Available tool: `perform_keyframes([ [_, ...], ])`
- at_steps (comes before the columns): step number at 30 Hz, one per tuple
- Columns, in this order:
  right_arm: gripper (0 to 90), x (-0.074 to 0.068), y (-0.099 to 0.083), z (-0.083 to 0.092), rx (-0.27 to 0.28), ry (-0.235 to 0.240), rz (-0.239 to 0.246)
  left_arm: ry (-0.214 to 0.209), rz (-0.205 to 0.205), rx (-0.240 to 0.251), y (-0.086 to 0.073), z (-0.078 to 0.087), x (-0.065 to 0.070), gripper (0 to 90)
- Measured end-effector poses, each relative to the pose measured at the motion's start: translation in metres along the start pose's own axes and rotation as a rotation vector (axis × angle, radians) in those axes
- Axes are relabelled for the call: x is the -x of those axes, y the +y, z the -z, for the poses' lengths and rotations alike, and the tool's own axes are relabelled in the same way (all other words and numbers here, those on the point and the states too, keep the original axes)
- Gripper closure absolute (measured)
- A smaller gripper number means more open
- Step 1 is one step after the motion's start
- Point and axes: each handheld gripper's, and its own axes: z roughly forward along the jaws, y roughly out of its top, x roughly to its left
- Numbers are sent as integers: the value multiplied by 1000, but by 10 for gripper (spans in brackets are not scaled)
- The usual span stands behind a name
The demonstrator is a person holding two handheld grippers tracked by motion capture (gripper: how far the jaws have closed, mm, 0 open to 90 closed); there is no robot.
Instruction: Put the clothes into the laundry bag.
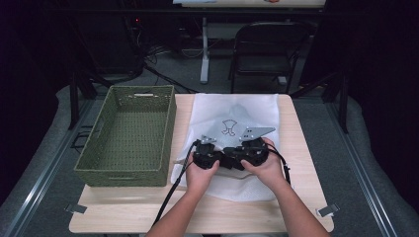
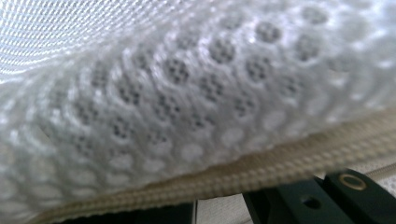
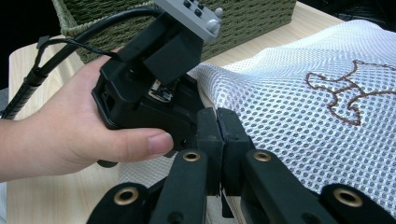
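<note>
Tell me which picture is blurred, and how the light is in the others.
Left gripper view: the white mesh bag is so near that its weave and beige zipper blur. High view: table lit, surroundings dark. Right gripper view: sharp, evenly lit, no glare.

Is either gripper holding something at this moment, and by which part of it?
The left gripper seems shut on the white mesh bag, at its zipper edge. The right gripper is shut beside it; whether it pinches mesh cannot be told.
</note>
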Motion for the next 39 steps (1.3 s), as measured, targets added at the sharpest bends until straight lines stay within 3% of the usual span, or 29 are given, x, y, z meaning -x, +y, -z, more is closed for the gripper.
perform_keyframes([
  [13,894,0,0,0,4,-1,-3,-4,-50,-18,-3,15,2,749],
  [14,894,0,0,0,4,-1,-3,-7,-34,-17,-4,15,3,737],
  [21,893,1,0,1,9,-5,-2,-25,-32,-17,-11,22,4,675],
  [31,893,1,0,1,8,-6,-3,-57,-45,-23,-16,30,9,542],
  [39,893,2,0,2,10,-6,-7,-64,-98,-38,-23,27,18,513],
])
